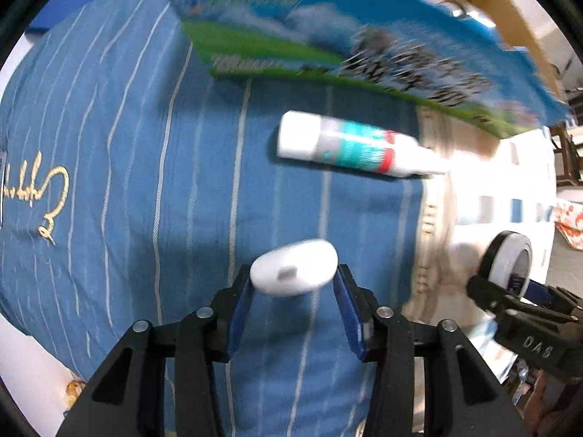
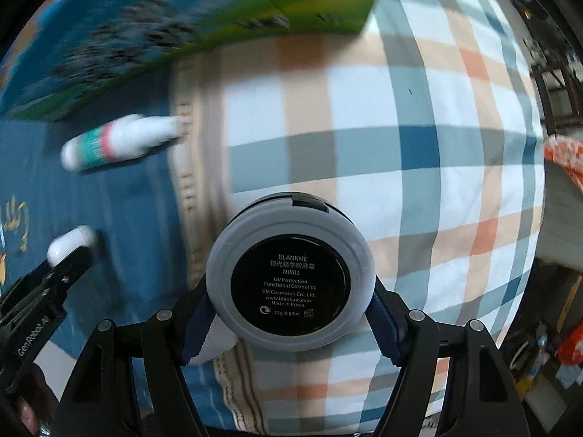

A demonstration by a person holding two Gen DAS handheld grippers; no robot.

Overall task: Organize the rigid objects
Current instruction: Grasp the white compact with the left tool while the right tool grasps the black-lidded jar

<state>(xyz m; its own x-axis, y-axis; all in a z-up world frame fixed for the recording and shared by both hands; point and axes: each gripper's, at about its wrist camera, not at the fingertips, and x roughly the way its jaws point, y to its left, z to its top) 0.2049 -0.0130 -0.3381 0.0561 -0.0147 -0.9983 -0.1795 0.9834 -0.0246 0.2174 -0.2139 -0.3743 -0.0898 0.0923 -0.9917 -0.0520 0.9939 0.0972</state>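
- Gripping a white earbud case (image 1: 293, 268), the left gripper (image 1: 293, 284) is closed on it above blue striped cloth (image 1: 120, 182).
- Right gripper (image 2: 290, 306) clamps a round compact (image 2: 290, 277); a white bottle (image 1: 355, 145) lies farther off.

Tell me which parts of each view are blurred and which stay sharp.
Left wrist view: the carton print and the white bottle are smeared by motion, while the left gripper and its white case are fairly crisp. Right wrist view: the compact label reads sharply in the right gripper; the carton and bottle are streaked.
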